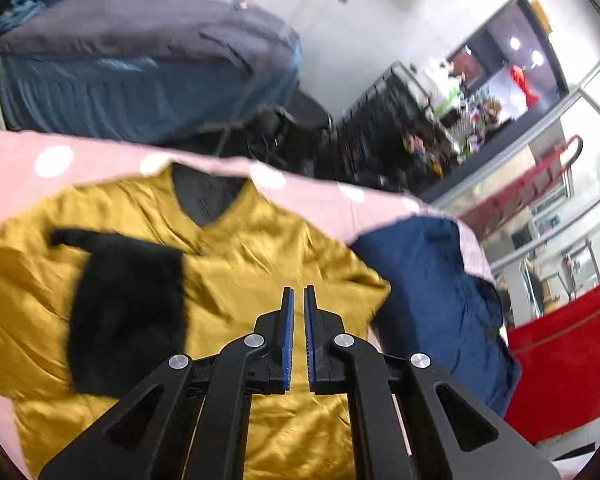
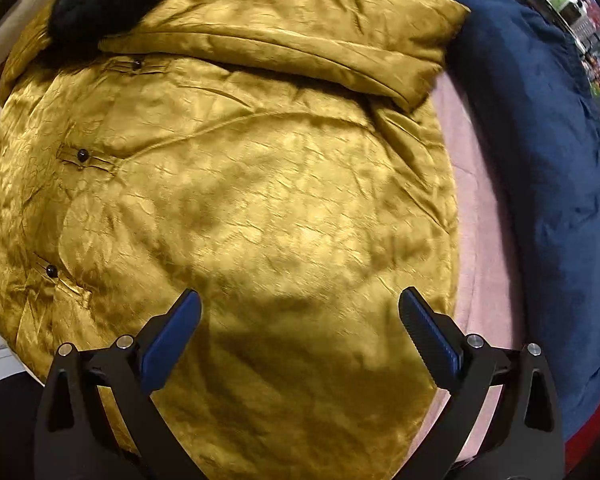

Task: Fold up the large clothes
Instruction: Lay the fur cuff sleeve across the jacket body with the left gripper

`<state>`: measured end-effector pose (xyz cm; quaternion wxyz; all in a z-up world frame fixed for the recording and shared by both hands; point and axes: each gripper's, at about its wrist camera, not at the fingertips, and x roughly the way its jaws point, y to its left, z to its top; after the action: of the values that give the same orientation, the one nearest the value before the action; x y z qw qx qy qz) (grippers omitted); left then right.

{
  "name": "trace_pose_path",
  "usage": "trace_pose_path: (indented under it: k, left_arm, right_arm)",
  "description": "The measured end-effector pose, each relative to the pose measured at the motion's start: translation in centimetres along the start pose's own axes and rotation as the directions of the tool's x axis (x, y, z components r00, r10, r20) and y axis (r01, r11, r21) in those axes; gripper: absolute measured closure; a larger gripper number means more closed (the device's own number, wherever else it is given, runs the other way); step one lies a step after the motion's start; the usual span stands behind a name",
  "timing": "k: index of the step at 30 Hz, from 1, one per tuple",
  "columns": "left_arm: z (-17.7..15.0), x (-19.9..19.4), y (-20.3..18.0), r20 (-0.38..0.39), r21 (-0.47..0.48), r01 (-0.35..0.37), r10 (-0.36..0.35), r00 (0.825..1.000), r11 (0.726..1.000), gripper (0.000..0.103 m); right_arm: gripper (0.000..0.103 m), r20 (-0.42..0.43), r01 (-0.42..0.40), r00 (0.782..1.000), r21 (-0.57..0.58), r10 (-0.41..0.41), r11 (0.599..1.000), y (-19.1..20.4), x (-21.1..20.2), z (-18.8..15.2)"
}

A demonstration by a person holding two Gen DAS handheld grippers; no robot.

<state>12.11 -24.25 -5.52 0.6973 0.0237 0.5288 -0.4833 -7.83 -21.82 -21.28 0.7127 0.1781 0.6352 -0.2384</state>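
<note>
Jaws: left gripper (image 1: 299,292) nearly shut, holds nothing; right gripper (image 2: 300,312) wide open, holds nothing | yellow jacket (image 2: 240,184) lies flat on pink tabletop (image 2: 476,216), right under right gripper | folded sleeve (image 2: 284,48) lies across far end | right hand nearer.

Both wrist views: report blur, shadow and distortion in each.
Left wrist view: the background shelf and the black fur cuff are smeared by motion blur, while the gripper stays sharp; the fisheye bends the pink cloth edge. Right wrist view: mostly sharp, a dark shadow lies on the yellow jacket between the gripper fingers, and the fisheye bulges the fabric.
</note>
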Motion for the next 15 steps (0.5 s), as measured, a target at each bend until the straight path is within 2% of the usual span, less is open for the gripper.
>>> trace_pose_path:
  k: [3,5,7,11,15]
  left_arm:
    - [-2.9,0.8,0.0,-0.032,0.033,-0.056,0.057,0.998,0.998,0.095]
    - [-4.5,0.5,1.2,-0.047,0.044,-0.12,0.122,0.991,0.992,0.077]
    - [-5.6,-0.3,2.9,-0.042,0.036,-0.183,0.184,0.982,0.982,0.068]
    - [-8.4,-3.0,7.6,-0.022,-0.004,-0.334,0.334,0.942,0.942,0.048]
    - [-11.7,-5.2,12.1,-0.059,-0.101,-0.422,0.418,0.907,0.901,0.036]
  right_arm:
    - [0.006,0.016,-0.019,1.0,0.038,0.019,0.999,-2.0,-0.6,-0.1]
    - [0.006,0.037,-0.044,0.998,0.073,0.042,0.996,-3.1,-1.1,0.5]
    - [0.006,0.06,-0.073,0.996,0.098,0.068,0.992,-4.0,-1.6,1.8]
    - [0.006,0.088,-0.13,0.989,0.112,0.12,0.985,-4.5,-1.9,5.7]
    - [0.006,0.118,-0.201,0.975,0.089,0.19,0.976,-3.3,-2.5,10.1]
